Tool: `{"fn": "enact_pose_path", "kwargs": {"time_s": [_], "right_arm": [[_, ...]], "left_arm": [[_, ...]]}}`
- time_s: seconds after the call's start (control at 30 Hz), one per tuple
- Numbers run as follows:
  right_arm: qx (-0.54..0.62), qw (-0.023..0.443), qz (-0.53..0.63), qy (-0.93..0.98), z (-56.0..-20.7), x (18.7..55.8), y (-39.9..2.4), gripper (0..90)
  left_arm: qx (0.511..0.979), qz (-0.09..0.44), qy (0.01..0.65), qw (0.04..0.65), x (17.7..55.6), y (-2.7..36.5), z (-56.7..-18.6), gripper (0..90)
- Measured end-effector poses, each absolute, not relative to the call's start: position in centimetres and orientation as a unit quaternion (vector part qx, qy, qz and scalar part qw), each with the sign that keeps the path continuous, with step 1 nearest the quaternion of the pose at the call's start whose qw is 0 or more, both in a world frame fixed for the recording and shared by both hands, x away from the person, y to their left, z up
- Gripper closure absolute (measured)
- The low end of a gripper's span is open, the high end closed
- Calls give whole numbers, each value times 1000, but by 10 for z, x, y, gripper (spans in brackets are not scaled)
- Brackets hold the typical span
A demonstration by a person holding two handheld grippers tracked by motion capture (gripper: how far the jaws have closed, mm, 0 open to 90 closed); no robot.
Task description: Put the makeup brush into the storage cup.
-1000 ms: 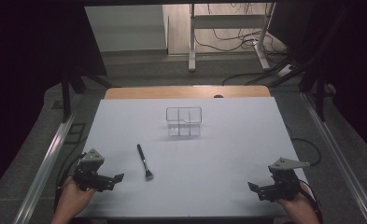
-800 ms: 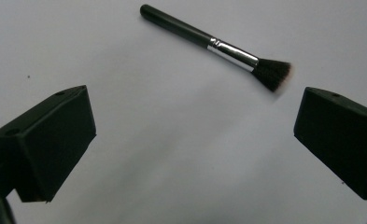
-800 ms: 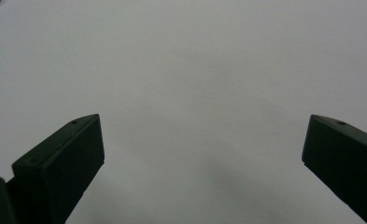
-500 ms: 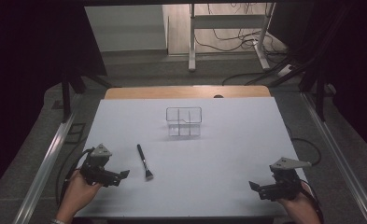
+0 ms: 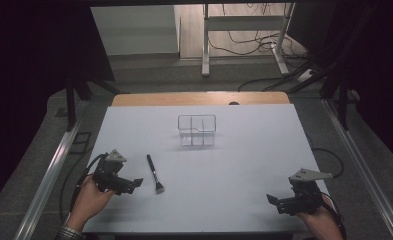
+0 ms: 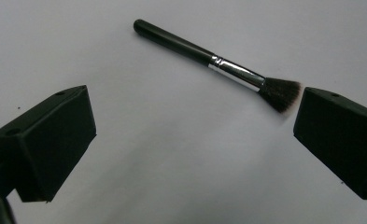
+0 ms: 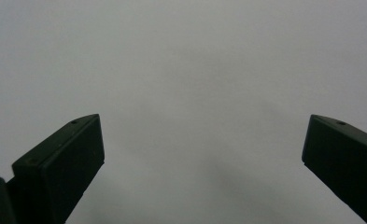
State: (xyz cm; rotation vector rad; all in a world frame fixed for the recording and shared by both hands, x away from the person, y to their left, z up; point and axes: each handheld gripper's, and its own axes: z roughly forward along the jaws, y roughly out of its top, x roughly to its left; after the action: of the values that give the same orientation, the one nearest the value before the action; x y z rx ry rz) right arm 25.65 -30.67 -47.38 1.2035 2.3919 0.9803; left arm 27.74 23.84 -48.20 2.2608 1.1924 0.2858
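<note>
The brush (image 5: 154, 173) is a slim cosmetic brush with a black round handle, a bright metal ferrule and a short flared tuft of dark bristles with paler tips. It lies flat on the white table (image 5: 244, 165).

Position: the brush rests just beyond the tips of the left gripper (image 5: 137, 182), close but not touching. In the left gripper view the brush (image 6: 218, 63) lies ahead of the jaws, and its bristle end sits just beside the inner top corner of the jaw seen at the right of that view.

Orientation: in the high view, the long axis runs mostly away from the person, slightly slanted. The bristles point toward the person's edge of the table and a little to the right; the handle end points toward the far edge. In the left gripper view the axis runs diagonally across the line of the jaws, with the handle end farther out and toward the left jaw's side, and the bristles nearer.

Left gripper state: released. Its jaws stand wide apart with only bare table between them.

Right gripper (image 5: 272, 199) state: released. In the right gripper view its jaws stand wide apart over bare table. It is held low at the near right corner of the table, well apart from the brush.

A clear divided box (image 5: 197, 130) stands farther out than the left gripper, near the table's middle, well apart from the brush.
</note>
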Motion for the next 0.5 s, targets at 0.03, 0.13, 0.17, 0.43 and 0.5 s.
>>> {"fn": "enact_pose_path", "kwargs": {"time_s": [0.03,0.13,0.17,0.43,0.5], "right_arm": [[418,145,340,830,-474,256,-307,0],[418,144,341,830,-474,256,-307,0],[418,144,341,830,-474,256,-307,0],[416,144,340,831,-474,256,-306,0],[417,144,340,831,-474,256,-306,0]], "left_arm": [[844,107,445,281,277,238,-482,0],[845,102,447,277,282,234,-482,0],[847,101,444,275,284,232,-483,0],[845,93,450,273,293,224,-482,0],[846,93,450,271,294,223,-482,0]]}}
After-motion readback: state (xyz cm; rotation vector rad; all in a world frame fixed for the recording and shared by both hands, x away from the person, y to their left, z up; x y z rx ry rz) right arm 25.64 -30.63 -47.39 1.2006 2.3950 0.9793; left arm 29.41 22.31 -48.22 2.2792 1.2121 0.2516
